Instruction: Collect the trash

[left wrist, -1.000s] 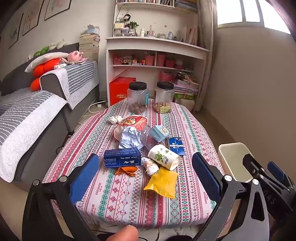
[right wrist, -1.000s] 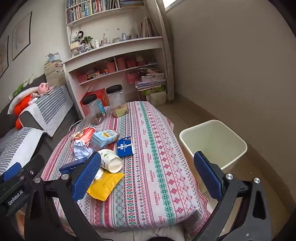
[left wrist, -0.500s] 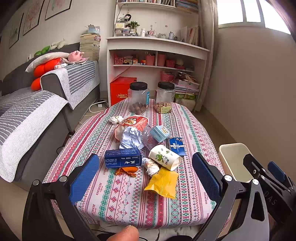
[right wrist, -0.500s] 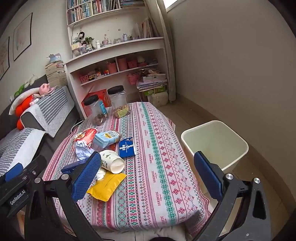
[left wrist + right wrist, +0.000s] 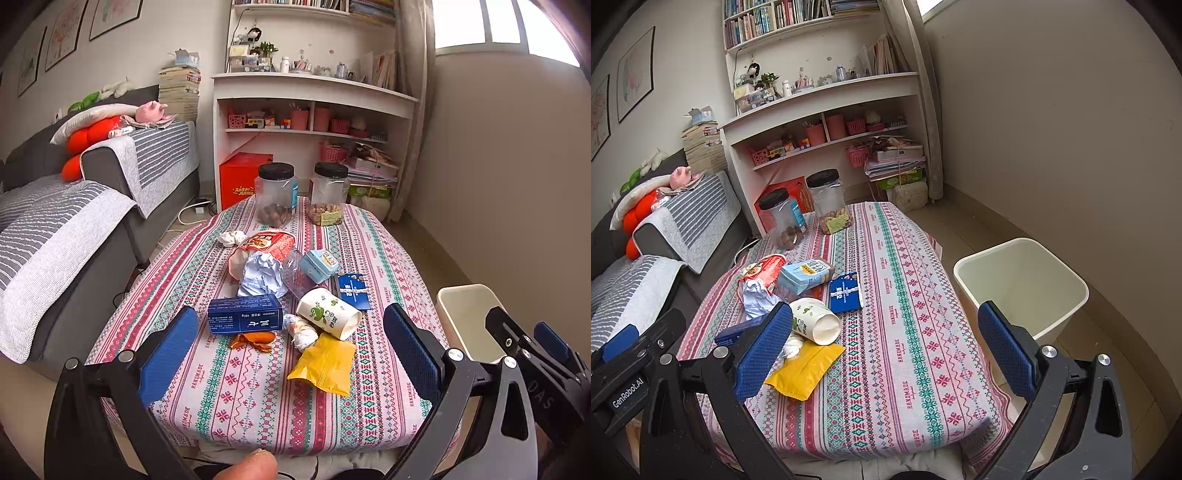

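Both grippers are held above the near edge of a low table (image 5: 373, 258) covered with a patterned cloth. The left gripper (image 5: 288, 354) is spread wide, with nothing between its blue pads (image 5: 168, 354); the right gripper (image 5: 882, 350) is likewise wide open and empty.

The trash is gathered in the middle and left of the table, beyond the left gripper's fingertips and not touched by them. Nearest lies a yellow packet (image 5: 325, 363), flat on the cloth, seen between the left gripper's pads. Just beyond it a paper cup (image 5: 327, 312) lies on its side, its mouth turned to the near right. Left of the cup a small white wad (image 5: 303, 330) and a piece of orange peel (image 5: 255, 339) are seen, and behind the peel a dark blue box (image 5: 245, 317). Farther off lie a ball of crumpled paper (image 5: 262, 275), a red snack bag (image 5: 269, 243), a light blue carton (image 5: 317, 264) and a flat blue packet (image 5: 352, 291). A white tissue (image 5: 231, 238) lies apart at the far left.

Two jars (image 5: 275, 194) with black lids stand at the far end.

A cream bin (image 5: 1023, 284) stands on the floor to the right of the table, open-topped, behind the right gripper's right pad (image 5: 1004, 349). In the right wrist view the cup and yellow packet lie just beside the left pad.
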A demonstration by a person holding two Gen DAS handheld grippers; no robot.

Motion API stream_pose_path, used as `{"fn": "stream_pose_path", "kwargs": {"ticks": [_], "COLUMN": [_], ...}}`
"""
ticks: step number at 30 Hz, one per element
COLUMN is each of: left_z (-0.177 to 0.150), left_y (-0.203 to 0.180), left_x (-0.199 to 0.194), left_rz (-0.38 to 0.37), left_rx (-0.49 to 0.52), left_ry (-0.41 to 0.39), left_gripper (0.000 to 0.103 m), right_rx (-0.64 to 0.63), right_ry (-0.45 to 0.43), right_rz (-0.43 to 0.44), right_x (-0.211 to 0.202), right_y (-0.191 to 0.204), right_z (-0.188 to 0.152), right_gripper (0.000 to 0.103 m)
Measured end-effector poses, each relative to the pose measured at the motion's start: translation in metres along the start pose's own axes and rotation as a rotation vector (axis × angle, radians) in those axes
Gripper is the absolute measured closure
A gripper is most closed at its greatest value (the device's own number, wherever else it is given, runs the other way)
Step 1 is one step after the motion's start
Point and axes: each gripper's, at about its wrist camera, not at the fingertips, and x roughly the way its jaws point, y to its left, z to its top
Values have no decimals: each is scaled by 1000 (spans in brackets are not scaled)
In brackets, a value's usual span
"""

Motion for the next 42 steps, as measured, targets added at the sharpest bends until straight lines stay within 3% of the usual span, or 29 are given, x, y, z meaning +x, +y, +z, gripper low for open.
{"fn": "stream_pose_path", "kwargs": {"ticks": [42], "left_z": [-7], "left_y": [1], "left_x": [11], "left_rz": [13], "left_rx": [-14], "left_ry": [23], "left_gripper": [6], "right_rx": [-2], "right_ry": [29], "right_rz": [8], "right_x": [6], "right_y": [6], "right_z": [-10], "right_gripper": [7]}}
